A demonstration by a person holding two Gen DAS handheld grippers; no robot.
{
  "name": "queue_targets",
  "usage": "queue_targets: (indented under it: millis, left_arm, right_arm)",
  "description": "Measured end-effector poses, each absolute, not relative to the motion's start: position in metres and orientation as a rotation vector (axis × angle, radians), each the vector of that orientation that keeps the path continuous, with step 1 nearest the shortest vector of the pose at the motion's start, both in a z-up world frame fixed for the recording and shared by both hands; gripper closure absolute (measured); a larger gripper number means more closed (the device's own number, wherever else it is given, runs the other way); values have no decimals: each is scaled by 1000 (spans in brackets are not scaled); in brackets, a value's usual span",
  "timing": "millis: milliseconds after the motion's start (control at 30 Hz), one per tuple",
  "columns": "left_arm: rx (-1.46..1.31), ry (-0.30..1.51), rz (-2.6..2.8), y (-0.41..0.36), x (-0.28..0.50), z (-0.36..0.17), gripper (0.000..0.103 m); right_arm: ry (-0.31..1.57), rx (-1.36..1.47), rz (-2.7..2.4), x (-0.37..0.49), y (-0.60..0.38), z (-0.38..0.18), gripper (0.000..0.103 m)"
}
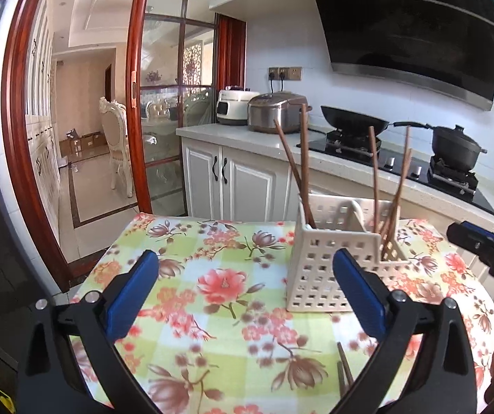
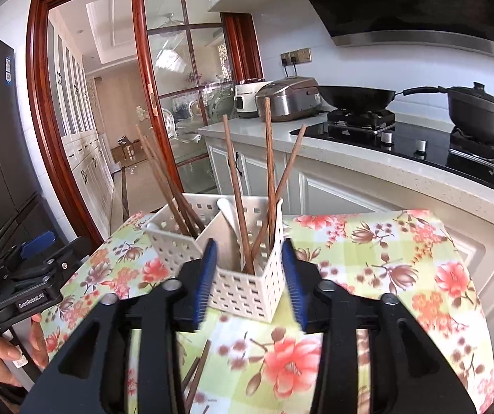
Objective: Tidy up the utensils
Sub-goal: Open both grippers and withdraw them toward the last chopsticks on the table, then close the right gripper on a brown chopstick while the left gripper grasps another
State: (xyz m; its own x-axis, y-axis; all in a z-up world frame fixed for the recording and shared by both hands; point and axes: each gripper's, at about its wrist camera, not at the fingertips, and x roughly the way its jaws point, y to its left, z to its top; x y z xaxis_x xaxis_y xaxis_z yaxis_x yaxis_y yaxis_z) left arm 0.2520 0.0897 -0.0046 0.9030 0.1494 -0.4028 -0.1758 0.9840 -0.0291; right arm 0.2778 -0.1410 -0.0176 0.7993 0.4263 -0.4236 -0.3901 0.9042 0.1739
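A white perforated utensil caddy (image 1: 329, 258) stands on the table toward its far edge, divided into compartments. Brown wooden chopsticks (image 1: 302, 169) lean upright in it: two in the left compartment as the left wrist view shows it, three more in the right one. More loose chopsticks (image 2: 196, 372) lie flat on the cloth near the table's near edge, just below the caddy.

The right gripper (image 2: 250, 276) sits close against the caddy's near corner, its blue-padded jaws partly apart with that corner between them; whether the pads touch the plastic cannot be told. It holds nothing. The left gripper (image 1: 245, 289) hovers over the cloth to the left of the caddy, jaws wide apart and empty, its right pad in front of the caddy's lower wall.

The table wears a floral tablecloth (image 1: 212, 276) in green, pink and white checks. Beyond it runs a kitchen counter (image 1: 257, 148) with white cabinets, a rice cooker (image 1: 278, 112), a black wok (image 1: 354, 120) and a lidded pot (image 1: 455, 148) on a gas hob, under a black range hood (image 1: 409, 27). A red-framed glass sliding door (image 1: 171, 103) opens left.
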Motion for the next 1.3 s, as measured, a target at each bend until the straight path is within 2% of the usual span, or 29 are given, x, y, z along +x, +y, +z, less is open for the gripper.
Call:
queue_targets:
  millis: [500,933,1300]
  left_arm:
    - [-70,442,114,58,185,-32,5]
    - [-47,571,122,60,165,-77,5]
    - [-22,598,119,69,163,-94,5]
  right_arm:
    - [502,81,439,215,-143,-52,61]
    - [707,-13,474,204,-107,-111,62]
    - [866,-88,445,229,-69,-147,84]
